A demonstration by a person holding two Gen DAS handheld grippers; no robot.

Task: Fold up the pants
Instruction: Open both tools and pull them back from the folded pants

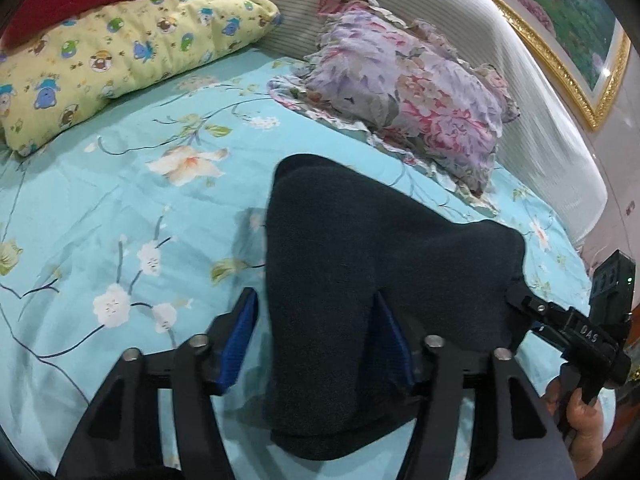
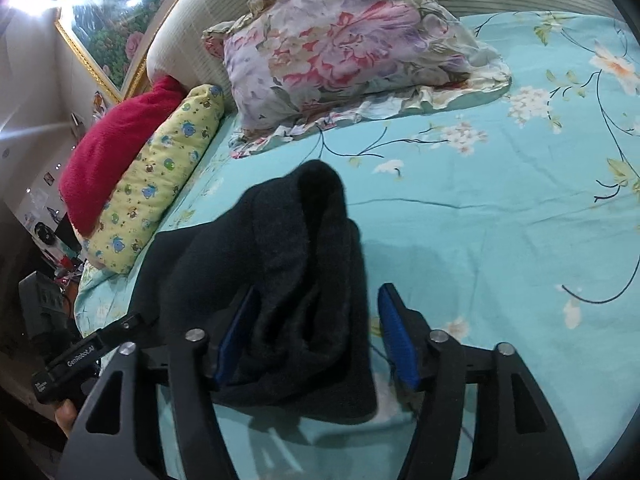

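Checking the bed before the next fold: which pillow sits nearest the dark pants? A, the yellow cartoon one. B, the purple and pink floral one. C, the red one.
B: the floral pillow lies just beyond the pants; the others lie farther left.

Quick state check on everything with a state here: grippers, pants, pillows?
left gripper: open, pants between the pads
right gripper: open, pants between the pads
pants: bunched, partly folded, lying on the bed sheet
floral pillow: rumpled, leaning on the headboard
yellow pillow: lying flat
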